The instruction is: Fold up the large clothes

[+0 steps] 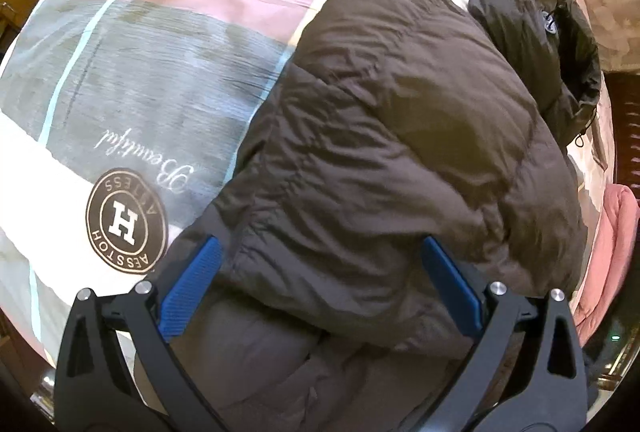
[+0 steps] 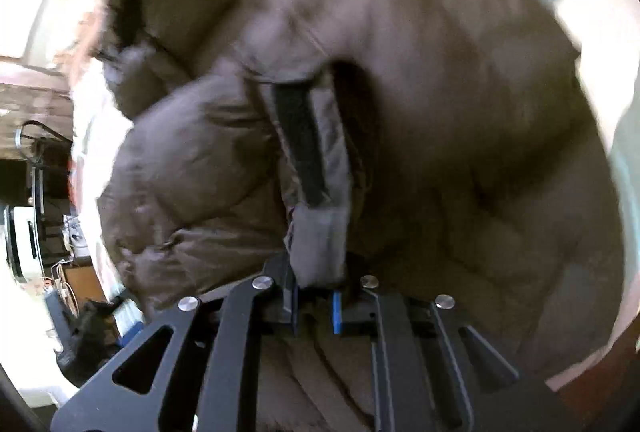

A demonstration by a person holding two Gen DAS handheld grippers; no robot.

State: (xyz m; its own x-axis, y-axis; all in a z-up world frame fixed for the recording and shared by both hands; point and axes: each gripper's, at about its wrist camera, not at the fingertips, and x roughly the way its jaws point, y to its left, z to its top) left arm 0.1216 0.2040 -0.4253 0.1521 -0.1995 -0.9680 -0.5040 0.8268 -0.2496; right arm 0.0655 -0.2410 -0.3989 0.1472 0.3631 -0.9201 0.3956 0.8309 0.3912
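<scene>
L gripper fingers spread wide, nothing pinched, hovering over brown jacket lying on bedspread. R gripper fingers nearly together, pinching jacket's cuff flap; view blurred.

Two claw-mounted fisheyes, steeply downward, close over one jacket.

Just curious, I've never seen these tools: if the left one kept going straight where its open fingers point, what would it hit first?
Most likely the brown puffer jacket, which fills the space ahead of the left gripper; depth is unclear.
</scene>
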